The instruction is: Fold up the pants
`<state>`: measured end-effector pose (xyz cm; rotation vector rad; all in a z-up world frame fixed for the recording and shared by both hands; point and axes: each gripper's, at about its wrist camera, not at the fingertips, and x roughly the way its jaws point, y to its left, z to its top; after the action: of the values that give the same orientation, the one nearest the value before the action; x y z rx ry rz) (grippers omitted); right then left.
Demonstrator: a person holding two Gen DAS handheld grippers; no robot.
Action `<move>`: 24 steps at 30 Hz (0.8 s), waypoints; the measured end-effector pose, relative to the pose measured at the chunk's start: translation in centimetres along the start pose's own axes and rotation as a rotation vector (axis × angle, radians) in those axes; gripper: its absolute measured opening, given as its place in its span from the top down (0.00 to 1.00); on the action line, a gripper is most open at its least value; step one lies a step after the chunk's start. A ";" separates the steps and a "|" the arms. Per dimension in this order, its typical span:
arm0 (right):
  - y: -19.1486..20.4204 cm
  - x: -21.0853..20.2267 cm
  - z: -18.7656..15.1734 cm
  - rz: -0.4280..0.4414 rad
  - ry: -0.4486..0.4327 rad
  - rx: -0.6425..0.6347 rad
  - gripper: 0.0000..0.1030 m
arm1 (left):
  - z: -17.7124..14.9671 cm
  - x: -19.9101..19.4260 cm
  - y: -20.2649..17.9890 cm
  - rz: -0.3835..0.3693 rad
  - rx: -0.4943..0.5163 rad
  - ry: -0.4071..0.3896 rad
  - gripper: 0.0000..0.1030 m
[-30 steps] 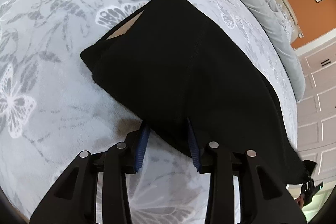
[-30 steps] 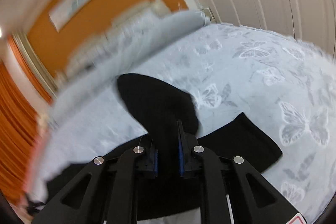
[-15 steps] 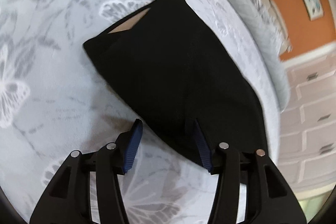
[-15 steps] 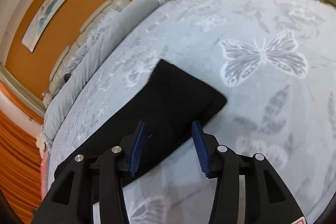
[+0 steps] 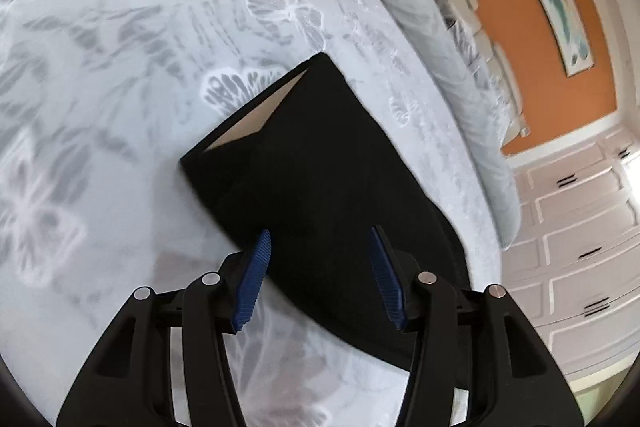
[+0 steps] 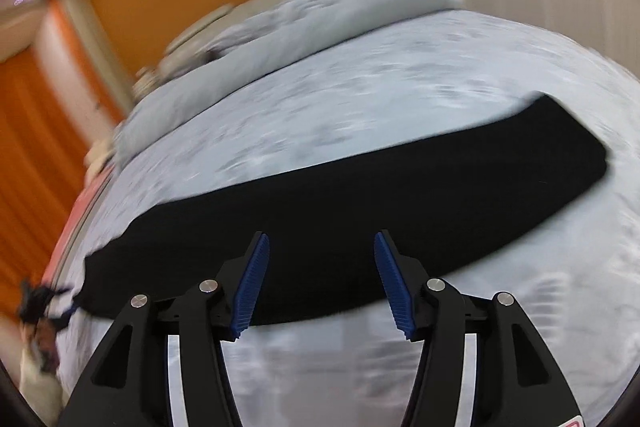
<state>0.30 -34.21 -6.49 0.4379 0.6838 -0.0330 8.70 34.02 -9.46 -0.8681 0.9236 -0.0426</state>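
Note:
Black pants (image 5: pixel 328 163) lie flat on the bed, folded lengthwise into one long strip (image 6: pixel 360 195). The waistband end shows a tan lining (image 5: pixel 256 119) and points away from my left gripper (image 5: pixel 319 233). That gripper hovers open over the pants' near edge, its blue pads (image 5: pixel 256 275) apart and not pressing the cloth. My right gripper (image 6: pixel 321 235) hangs over the middle of the strip's near edge. Its jaws are opening, and the cloth lies below them, not gripped.
A pale grey bedspread (image 5: pixel 120 67) with butterfly print covers the bed (image 6: pixel 360 87). A rolled grey duvet (image 5: pixel 420 7) lies along the headboard side (image 6: pixel 280 39). White cupboard doors (image 5: pixel 580 227) stand right, orange curtains (image 6: pixel 32 147) left. Something dark and blurred (image 6: pixel 36 301) sits at the strip's left end.
The right gripper let go of the pants leg, opened, and swept along the strip to its middle. The left gripper widened and drew back a little from the edge of the pants.

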 end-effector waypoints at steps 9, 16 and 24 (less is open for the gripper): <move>5.6 1.0 -1.3 -0.031 0.010 -0.210 0.47 | 2.2 -1.5 -0.8 0.115 0.131 0.023 0.92; 3.8 0.9 -1.4 -0.032 0.015 -0.095 0.47 | -0.5 -3.3 2.1 0.182 0.032 -0.046 0.21; 1.9 0.2 -1.3 -0.059 -0.004 -0.005 0.47 | -0.7 -2.0 3.4 0.090 -0.088 -0.056 0.13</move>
<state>-0.03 -31.96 -6.74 0.4123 0.6927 -0.0879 5.88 36.67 -10.58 -0.9038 0.9164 0.1007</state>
